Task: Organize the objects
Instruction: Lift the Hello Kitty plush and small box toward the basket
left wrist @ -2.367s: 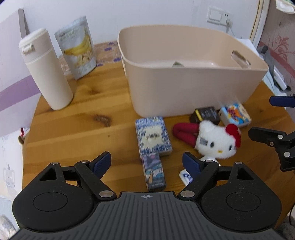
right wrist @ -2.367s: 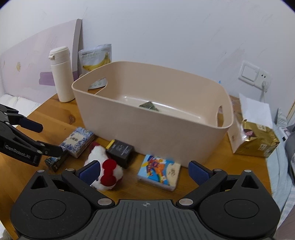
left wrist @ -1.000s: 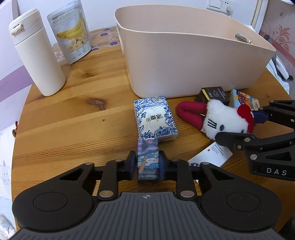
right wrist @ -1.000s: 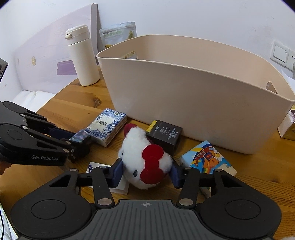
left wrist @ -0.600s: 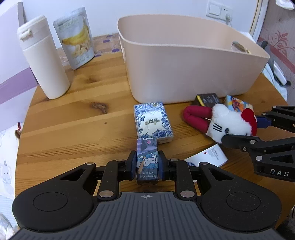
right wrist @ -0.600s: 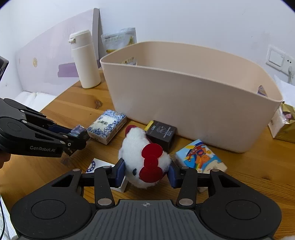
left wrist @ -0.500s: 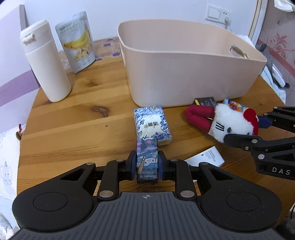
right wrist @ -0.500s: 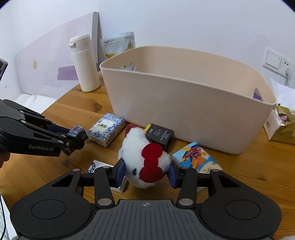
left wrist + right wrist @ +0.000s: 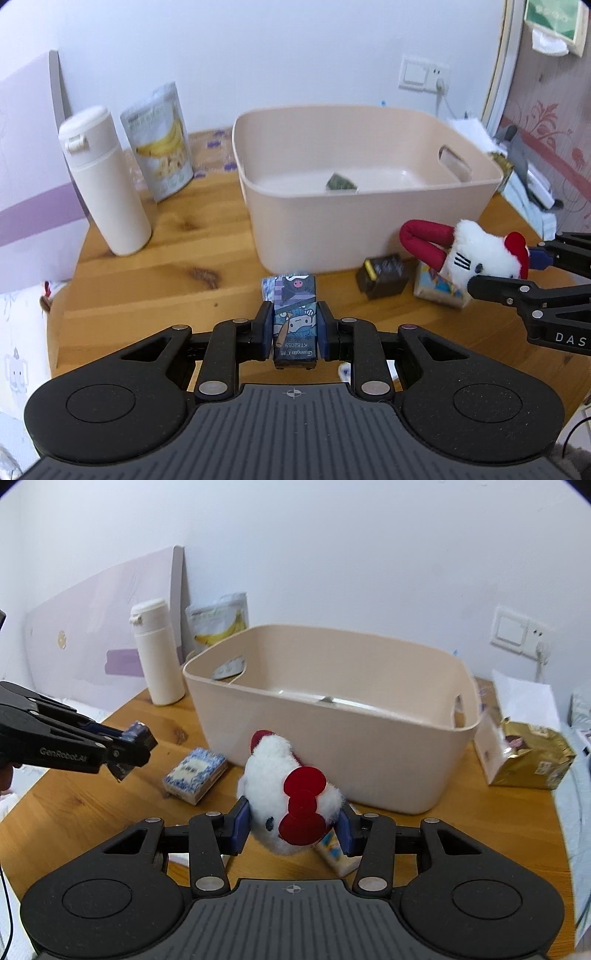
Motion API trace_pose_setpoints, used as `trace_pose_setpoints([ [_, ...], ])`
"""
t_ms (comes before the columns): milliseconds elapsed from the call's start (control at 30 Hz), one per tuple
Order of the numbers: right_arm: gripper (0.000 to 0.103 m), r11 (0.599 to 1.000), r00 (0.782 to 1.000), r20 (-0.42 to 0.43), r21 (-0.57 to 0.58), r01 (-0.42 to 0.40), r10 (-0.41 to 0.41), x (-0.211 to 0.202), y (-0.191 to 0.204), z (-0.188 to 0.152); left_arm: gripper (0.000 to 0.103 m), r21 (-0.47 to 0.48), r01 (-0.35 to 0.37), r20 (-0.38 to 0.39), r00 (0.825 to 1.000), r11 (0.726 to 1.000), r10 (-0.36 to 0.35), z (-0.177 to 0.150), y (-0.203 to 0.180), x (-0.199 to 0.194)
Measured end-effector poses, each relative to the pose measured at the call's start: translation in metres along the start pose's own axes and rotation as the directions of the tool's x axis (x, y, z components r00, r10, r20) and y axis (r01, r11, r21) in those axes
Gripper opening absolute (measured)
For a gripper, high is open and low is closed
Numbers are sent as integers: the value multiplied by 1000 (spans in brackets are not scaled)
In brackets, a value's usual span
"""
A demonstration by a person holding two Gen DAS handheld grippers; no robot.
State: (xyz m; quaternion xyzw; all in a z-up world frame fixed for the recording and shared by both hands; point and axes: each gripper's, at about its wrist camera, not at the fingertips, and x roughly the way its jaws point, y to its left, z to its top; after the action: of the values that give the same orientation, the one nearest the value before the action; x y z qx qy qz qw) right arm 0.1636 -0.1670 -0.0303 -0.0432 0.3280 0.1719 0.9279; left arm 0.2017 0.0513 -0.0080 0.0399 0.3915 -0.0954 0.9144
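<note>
Left gripper (image 9: 294,325) jaws clamped the box (image 9: 295,317); right gripper (image 9: 293,825) jaws pinched the plush (image 9: 291,794). I judged both must clear the bin (image 9: 332,716) rim before release.

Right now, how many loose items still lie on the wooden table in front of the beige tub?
3: a blue-and-white patterned box, a small black box and a colourful picture box, all near the beige plastic tub. Others may be hidden beneath the grippers.
</note>
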Motion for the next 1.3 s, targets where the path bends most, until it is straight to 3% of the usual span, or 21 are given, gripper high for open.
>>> trace_pose_setpoints([
  [400, 44, 999, 995, 88, -6, 38, -38, -28, -17, 16, 24, 13, -7, 112, 994, 1000, 5, 37, -3, -23],
  [733, 44, 998, 986, 155, -24, 60, -55, -44, -22, 35, 24, 9, -5, 160, 987, 1000, 3, 64, -6, -27],
  [1033, 44, 994, 979, 174, -25, 107, -101, -34, -39, 58, 24, 38, 15, 161, 987, 999, -21, 89, -19, -13],
  [1300, 44, 989, 980, 138, -29, 147, -142, -8, -58, 74, 24, 46, 23, 112, 993, 999, -28, 110, -24, 26],
])
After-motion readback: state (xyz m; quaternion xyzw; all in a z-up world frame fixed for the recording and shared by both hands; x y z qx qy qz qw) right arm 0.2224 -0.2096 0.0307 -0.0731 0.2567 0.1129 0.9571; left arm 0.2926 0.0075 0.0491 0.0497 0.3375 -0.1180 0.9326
